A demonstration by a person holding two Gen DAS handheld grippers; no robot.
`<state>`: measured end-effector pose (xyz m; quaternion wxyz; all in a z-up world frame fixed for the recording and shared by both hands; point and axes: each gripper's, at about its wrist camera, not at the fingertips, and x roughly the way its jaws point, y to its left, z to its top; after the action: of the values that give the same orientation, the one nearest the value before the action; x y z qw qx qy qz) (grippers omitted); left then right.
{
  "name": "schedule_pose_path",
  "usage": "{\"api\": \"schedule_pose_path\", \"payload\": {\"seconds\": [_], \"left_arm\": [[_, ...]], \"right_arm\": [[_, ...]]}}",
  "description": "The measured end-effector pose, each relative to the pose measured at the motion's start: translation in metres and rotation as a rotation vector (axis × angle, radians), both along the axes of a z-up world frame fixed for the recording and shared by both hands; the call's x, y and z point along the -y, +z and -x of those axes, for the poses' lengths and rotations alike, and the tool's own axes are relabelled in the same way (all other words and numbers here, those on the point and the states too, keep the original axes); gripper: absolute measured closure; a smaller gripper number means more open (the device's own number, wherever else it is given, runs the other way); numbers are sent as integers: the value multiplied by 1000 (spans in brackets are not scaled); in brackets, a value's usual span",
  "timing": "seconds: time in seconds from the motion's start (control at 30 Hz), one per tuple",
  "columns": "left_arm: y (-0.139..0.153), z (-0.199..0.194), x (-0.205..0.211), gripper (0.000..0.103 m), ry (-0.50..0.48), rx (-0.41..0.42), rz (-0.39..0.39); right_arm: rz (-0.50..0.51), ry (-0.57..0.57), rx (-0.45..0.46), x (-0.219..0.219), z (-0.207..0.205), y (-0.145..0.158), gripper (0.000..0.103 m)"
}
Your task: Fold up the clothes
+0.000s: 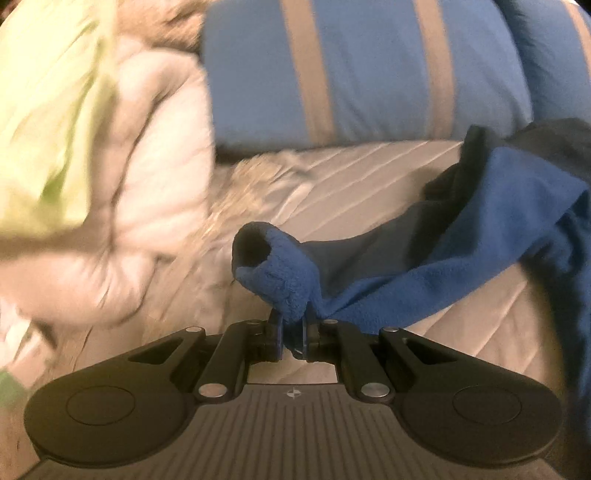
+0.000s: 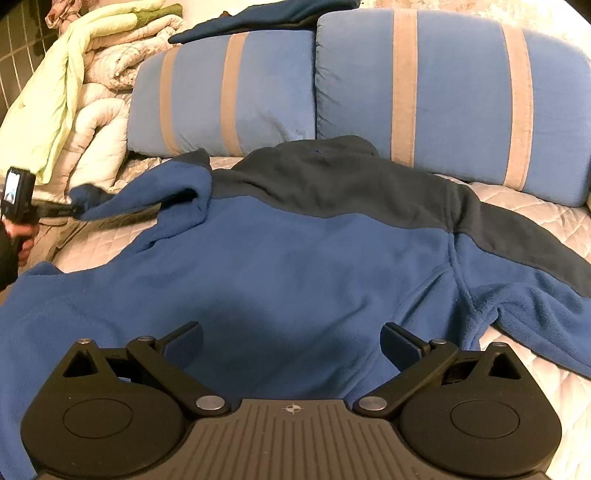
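Note:
A blue fleece jacket (image 2: pixel 295 266) with a dark grey yoke lies spread on the bed, collar toward the pillows. My left gripper (image 1: pixel 293 328) is shut on the cuff of its sleeve (image 1: pixel 280 273), which stretches away to the right in the left wrist view. In the right wrist view the same gripper (image 2: pixel 74 210) shows at the far left, held by a hand, pulling the sleeve (image 2: pixel 147 199) outward off the bed. My right gripper (image 2: pixel 291 343) hovers open over the jacket's lower body, nothing between its fingers.
Two blue pillows with beige stripes (image 2: pixel 443 92) stand at the head of the quilted bed (image 2: pixel 535 214). A heap of white and pale green quilts (image 2: pixel 85 85) is piled at the left. A dark blue garment (image 2: pixel 266 16) lies behind the pillows.

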<state>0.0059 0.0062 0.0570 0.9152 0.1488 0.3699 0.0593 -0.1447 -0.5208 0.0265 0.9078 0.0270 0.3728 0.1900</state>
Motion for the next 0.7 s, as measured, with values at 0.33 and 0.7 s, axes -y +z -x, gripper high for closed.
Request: {"api": "schedule_pose_path", "payload": {"seconds": [0.33, 0.7], "left_arm": [[-20, 39, -69, 66, 201, 5, 251], [-49, 73, -141, 56, 358, 120, 925]], "right_arm": [[-11, -6, 1, 1, 2, -1, 1], [-12, -7, -16, 1, 1, -1, 1]]}}
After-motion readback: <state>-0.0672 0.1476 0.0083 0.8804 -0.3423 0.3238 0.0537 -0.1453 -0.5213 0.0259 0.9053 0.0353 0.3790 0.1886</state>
